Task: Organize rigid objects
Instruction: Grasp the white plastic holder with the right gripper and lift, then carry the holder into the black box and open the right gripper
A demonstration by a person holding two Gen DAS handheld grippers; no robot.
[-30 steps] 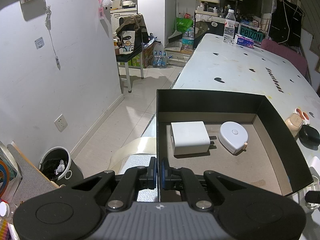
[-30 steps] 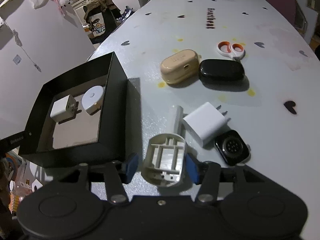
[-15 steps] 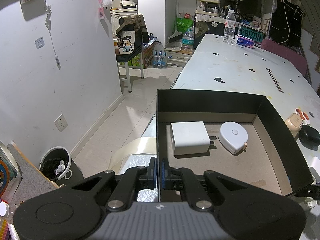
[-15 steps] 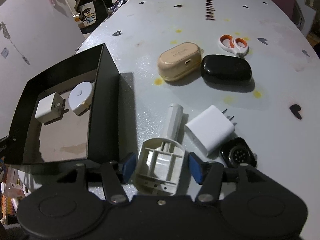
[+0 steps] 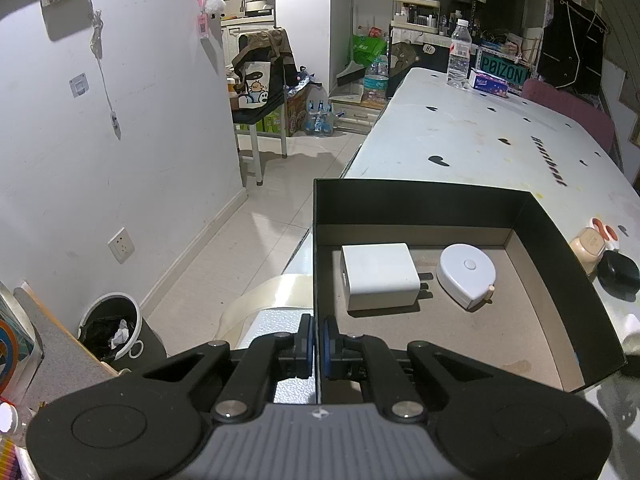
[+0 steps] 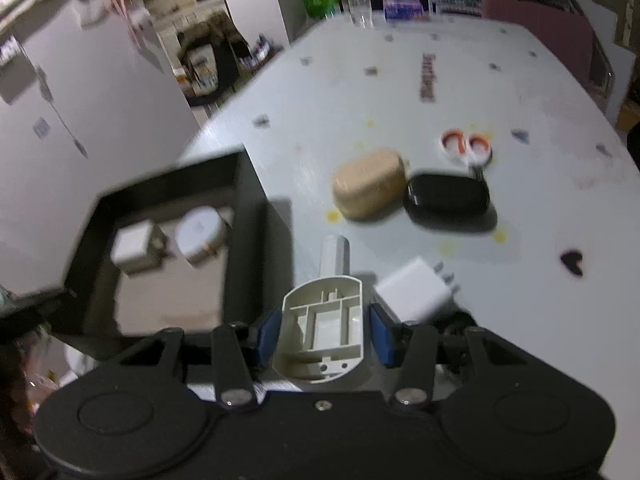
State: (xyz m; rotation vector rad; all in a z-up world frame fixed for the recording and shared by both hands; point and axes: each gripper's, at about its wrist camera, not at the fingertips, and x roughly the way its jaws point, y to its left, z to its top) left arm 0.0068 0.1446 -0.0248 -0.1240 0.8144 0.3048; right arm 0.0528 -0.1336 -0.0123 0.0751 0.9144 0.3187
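Left gripper (image 5: 318, 344) pinched tight on the near wall of the black box (image 5: 440, 208), low centre of the left wrist view, evidently to steady the box at the table's corner while items go in. Already inside, toward the far wall: a white charger block (image 5: 378, 276) and, just to its right, a round white tape measure (image 5: 466, 274), side by side and apart. Over in the right wrist view, blurred all round, right gripper (image 6: 323, 330) closing on a beige plastic housing (image 6: 322, 328), hollow ribbed side facing the camera, blue pads (image 6: 269, 334) right at its flanks and seemingly pressing, though the blur leaves the contact short of certain. Housing dead centre between the tongs, lower middle of frame, its white stem (image 6: 335, 256) jutting away toward the upper part. Box open at left of that frame, just beside the housing. Waiting on the white table (image 6: 400, 92), right of centre: a second white charger (image 6: 416, 292), a tan case (image 6: 370, 184) touching a black case (image 6: 448, 200), and orange-handled scissors (image 6: 466, 146) beyond them. Likely next stop for the housing: the bare floor of the box, near side.
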